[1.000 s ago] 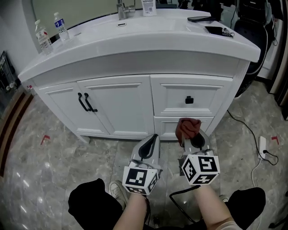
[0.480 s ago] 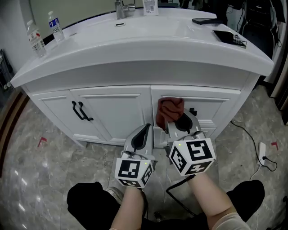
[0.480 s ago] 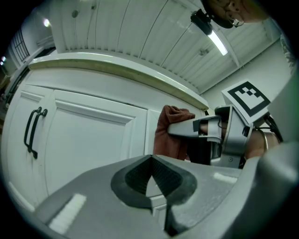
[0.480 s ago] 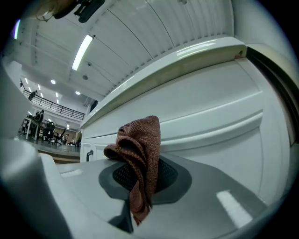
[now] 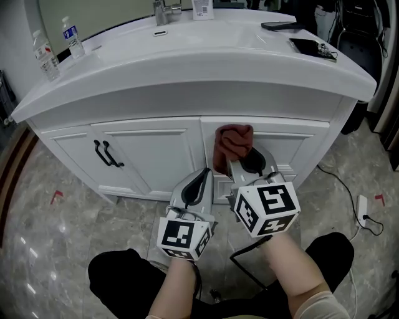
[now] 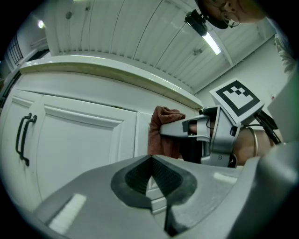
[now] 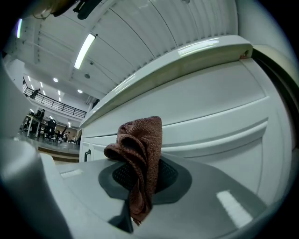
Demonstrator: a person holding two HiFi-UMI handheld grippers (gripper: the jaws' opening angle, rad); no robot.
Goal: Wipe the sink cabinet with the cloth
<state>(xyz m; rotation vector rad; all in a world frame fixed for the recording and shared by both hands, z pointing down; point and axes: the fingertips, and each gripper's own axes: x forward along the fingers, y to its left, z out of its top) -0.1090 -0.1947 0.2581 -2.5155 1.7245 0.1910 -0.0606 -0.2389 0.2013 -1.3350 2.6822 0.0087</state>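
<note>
A white sink cabinet (image 5: 156,156) with panelled doors and drawers stands before me under a white countertop (image 5: 206,56). My right gripper (image 5: 240,156) is shut on a rust-brown cloth (image 5: 233,142), which bunches up at the top drawer front beside the door seam. The cloth (image 7: 140,154) sticks up between the jaws in the right gripper view, close to the drawer panel (image 7: 219,116). My left gripper (image 5: 201,184) hangs lower, shut and empty, short of the cabinet. The left gripper view shows the cloth (image 6: 161,133) against the cabinet, with the right gripper (image 6: 175,128) behind it.
Two black door handles (image 5: 105,154) sit on the left door. Water bottles (image 5: 43,55) stand at the countertop's left end, a tap (image 5: 160,9) at the back, and dark devices (image 5: 308,45) on the right. A white power strip (image 5: 363,209) and cable lie on the marble floor.
My right gripper has lifted the cloth from the lower drawer level up to the top drawer front and slightly left. The left gripper has stayed low, drifting a little left.
</note>
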